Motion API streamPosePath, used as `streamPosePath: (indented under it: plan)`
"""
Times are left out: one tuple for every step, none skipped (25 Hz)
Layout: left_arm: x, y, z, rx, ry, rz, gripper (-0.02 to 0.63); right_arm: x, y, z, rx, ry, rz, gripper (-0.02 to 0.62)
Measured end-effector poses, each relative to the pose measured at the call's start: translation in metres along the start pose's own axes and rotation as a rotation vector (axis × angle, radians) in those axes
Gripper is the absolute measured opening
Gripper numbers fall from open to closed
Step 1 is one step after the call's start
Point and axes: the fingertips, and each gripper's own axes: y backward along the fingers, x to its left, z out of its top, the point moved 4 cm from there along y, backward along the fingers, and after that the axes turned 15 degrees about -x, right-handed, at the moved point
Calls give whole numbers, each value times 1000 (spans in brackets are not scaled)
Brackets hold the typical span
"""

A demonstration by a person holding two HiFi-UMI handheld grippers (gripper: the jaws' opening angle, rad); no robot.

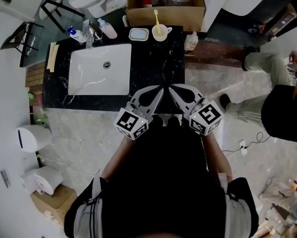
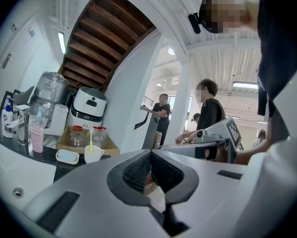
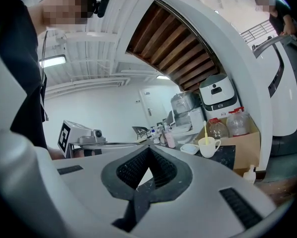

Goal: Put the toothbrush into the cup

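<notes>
Toothbrush, yellow, stands tilted in the white cup at the upper centre of the frame, at the far edge of the black worktop; its lower end is hidden inside the cup, and which end is up is too small to tell. A soap dish sits just left of the cup; behind both, a cardboard box holds bottles cut off by the top edge.

Left tool and right tool lie side by side at the frame's centre, over the near edge of the worktop, well apart from the cup; each has its jaws pressed together with nothing between them.

A white sink fills the worktop's left part, with a tap and a pink bottle behind it; a second person at the right edge is cut off by the frame; the holder's dark torso hides the floor along the bottom.
</notes>
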Motion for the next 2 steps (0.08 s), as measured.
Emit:
streamPosePath:
  plan:
    - [0, 2, 0, 1, 0, 3, 11, 2, -1, 0, -1, -1, 1, 12]
    - [1, 3, 1, 2, 0, 5, 11, 4, -2, -1, -1, -2, 3, 12]
